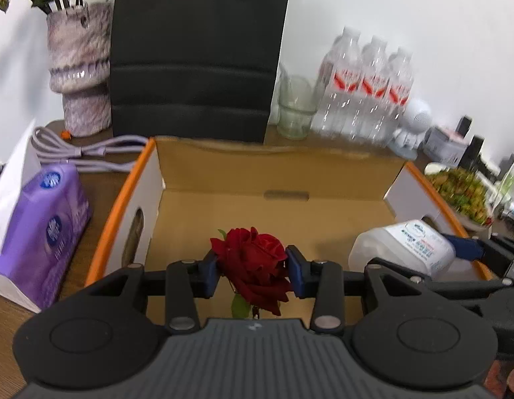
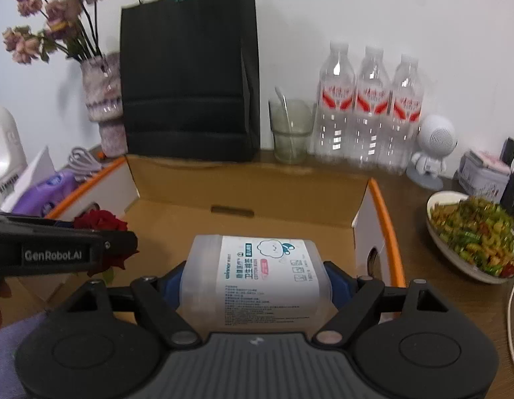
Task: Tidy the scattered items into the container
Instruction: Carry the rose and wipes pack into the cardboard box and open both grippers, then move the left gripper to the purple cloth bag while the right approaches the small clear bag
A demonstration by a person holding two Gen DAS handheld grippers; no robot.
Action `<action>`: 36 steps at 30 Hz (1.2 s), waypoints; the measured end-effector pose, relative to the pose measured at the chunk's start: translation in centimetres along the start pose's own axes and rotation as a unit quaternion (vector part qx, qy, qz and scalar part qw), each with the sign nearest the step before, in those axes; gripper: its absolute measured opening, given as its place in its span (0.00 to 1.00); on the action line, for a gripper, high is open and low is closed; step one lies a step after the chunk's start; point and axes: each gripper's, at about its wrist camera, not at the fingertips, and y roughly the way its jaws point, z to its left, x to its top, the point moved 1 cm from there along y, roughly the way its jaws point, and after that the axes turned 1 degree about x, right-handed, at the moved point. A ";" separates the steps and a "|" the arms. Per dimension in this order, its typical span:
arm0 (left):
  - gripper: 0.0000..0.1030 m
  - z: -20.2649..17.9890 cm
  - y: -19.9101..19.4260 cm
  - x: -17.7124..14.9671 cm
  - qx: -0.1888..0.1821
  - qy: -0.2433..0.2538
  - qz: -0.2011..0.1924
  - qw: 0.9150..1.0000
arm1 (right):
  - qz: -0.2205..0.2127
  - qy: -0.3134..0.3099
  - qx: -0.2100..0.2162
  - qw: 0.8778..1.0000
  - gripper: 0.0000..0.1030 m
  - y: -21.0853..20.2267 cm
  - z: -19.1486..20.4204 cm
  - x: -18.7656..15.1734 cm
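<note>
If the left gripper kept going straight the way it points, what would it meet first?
Probably the bare floor of the cardboard box. The left gripper, holding the rose, points down into the box with nothing else ahead. Depth is hard to judge.

Box floor: the cardboard box (image 1: 257,212) lies open on top, its floor bare.
Behind box: black bag (image 1: 197,53), glass (image 1: 295,109) and bottles (image 1: 366,86) stand close.

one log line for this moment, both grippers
left gripper: shut on red rose | right gripper: shut on cotton swab tub | both over cardboard box
</note>
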 end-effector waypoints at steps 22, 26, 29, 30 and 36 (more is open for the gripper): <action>1.00 -0.1 -3.8 -0.9 -0.003 -0.003 -0.014 1.000 | 0.000 0.016 0.020 1.000 1.00 -5.2 -0.5 0.0; 1.00 0.1 -7.4 -0.9 -0.016 0.001 -0.052 0.999 | -0.028 0.003 0.028 0.999 1.00 -8.4 -0.4 -0.2; 1.00 0.3 -10.3 -1.4 -0.021 0.011 -0.079 0.997 | -0.049 -0.012 0.032 0.998 1.00 -10.9 -0.2 -0.6; 1.00 0.5 -11.2 -1.7 -0.021 0.016 -0.086 0.996 | -0.055 -0.017 0.033 0.998 1.00 -11.8 -0.2 -0.9; 1.00 1.8 -15.2 -4.4 -0.032 0.024 -0.108 0.993 | -0.081 -0.035 0.037 0.995 1.00 -15.9 -0.2 -3.6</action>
